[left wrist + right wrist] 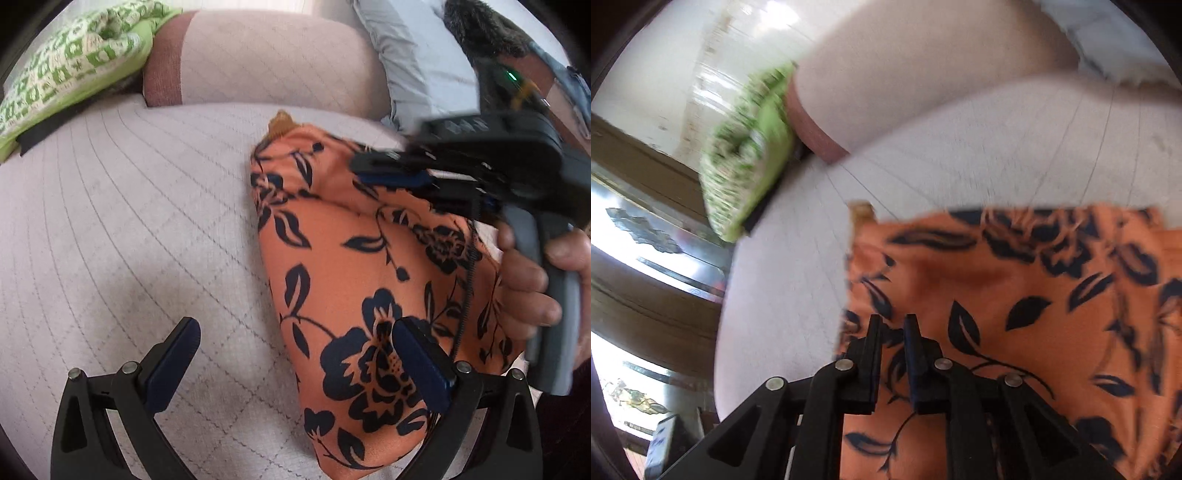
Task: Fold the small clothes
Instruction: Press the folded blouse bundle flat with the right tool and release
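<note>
An orange garment (pixel 354 266) with a dark blue flower print lies folded on the pale quilted bed cover (pixel 122 229). My left gripper (pixel 295 332) is open just above the garment's near left edge, one finger over the cover, one over the cloth, holding nothing. My right gripper (pixel 356 168) shows in the left wrist view, held in a hand above the garment's far part. In the right wrist view the right gripper (pixel 894 325) has its jaws nearly closed with a thin gap, over the garment (pixel 1034 325) near its left edge. I see no cloth between them.
A green and white patterned cushion (pixel 70 70) lies at the far left, also in the right wrist view (pixel 750 158). A pale pink pillow (pixel 273 59) and a light blue cloth (pixel 417 55) lie at the back. The bed's edge and floor show at left (pixel 665 258).
</note>
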